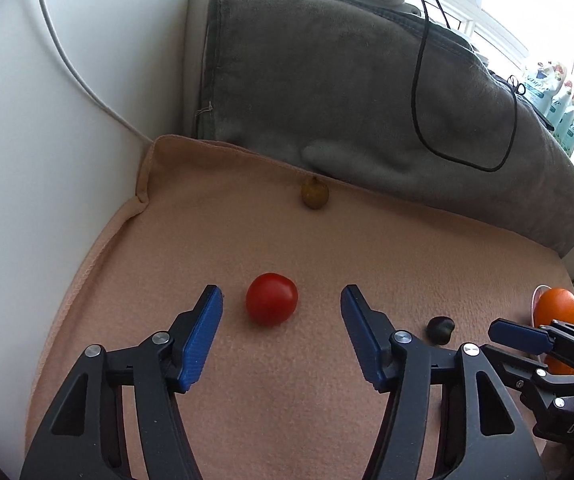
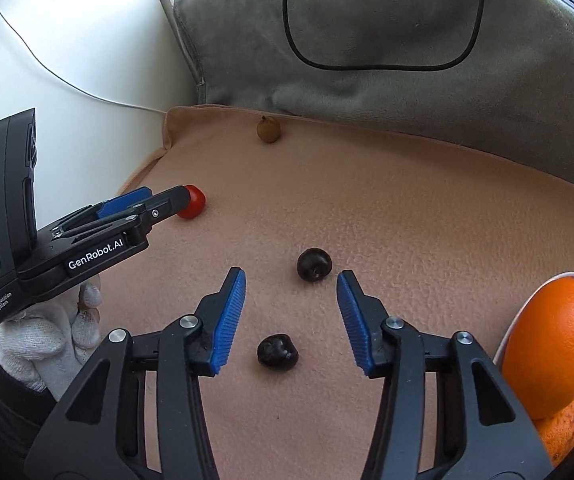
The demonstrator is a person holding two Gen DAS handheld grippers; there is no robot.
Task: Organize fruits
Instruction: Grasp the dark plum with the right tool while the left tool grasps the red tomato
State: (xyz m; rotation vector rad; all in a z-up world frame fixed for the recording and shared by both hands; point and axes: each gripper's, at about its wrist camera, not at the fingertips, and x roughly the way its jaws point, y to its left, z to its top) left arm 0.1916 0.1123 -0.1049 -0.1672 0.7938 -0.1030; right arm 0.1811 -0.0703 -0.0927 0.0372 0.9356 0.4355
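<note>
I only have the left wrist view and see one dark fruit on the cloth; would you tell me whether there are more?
Observer: Yes, two. The far dark fruit lies just past the right gripper; the near dark fruit lies untouched between its open fingers.
Operator: And the orange at my right edge?
Observer: The upper orange sits on a lower orange, both in a white dish.

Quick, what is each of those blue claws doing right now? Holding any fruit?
Left gripper: open, holding nothing; the red tomato sits between its fingers, untouched.
Right gripper: open, holding nothing; a dark cherry lies between its fingers, untouched.
</note>
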